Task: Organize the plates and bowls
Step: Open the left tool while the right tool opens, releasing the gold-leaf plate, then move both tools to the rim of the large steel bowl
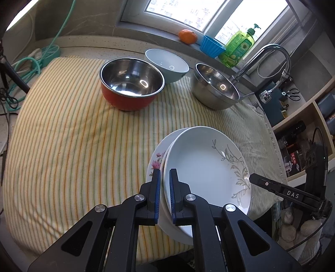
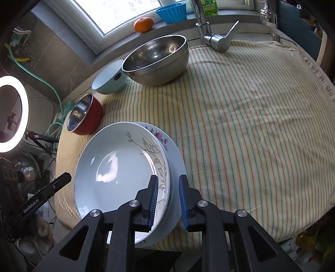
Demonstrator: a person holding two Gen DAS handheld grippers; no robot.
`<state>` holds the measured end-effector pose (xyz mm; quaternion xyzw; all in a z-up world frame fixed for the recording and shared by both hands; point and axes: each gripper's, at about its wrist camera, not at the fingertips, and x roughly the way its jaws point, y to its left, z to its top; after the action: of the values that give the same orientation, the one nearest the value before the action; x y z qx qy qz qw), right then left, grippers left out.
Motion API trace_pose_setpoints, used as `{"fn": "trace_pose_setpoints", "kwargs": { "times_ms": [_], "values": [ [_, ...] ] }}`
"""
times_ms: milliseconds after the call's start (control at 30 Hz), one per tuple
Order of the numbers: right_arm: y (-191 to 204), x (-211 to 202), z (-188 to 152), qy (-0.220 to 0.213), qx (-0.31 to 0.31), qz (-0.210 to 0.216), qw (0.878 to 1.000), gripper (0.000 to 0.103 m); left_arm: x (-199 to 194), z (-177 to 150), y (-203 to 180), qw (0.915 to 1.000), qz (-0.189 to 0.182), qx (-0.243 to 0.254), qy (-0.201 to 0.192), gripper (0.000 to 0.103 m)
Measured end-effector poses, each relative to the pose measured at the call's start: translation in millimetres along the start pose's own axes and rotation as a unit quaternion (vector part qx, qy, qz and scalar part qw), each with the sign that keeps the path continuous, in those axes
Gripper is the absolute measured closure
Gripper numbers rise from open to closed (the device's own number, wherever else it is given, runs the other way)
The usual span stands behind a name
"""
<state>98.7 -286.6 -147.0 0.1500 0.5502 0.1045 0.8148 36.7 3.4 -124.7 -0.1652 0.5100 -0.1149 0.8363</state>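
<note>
**Stacked plates gripped at the near edge**

The leaf-patterned plate (image 1: 201, 167) is clamped at its rim by the left gripper (image 1: 165, 194). It is straddled loosely by the right gripper (image 2: 167, 200), pads apart. At 12 o'clock beyond, the red bowl (image 1: 132, 83), blue bowl (image 1: 166, 63) and steel bowl (image 1: 215, 85) are seen on the striped cloth (image 1: 62, 146).

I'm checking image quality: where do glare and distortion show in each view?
Left wrist: blown-out window, ring reflections in the steel bowls, and a fisheye-bent cloth. Right wrist: glare on the top plate, bright ring light at left.
</note>
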Motion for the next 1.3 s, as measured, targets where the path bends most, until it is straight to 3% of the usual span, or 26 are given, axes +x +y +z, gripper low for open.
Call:
{"fn": "trace_pose_setpoints", "kwargs": {
  "times_ms": [367,867,1300],
  "values": [
    [-5,-26,21,-0.038,-0.021,-0.007,0.999,0.082,-9,19,-15,0.9997,-0.004,-0.010,-0.021,0.095],
    [-32,-38,105,-0.068,-0.057,-0.005,0.996,0.075,13,63,-61,0.9987,-0.017,-0.025,-0.041,0.093],
    [-30,-16,167,-0.072,-0.108,0.006,0.991,0.073,47,101,-83,0.9976,-0.015,-0.054,-0.042,0.093]
  ]
}}
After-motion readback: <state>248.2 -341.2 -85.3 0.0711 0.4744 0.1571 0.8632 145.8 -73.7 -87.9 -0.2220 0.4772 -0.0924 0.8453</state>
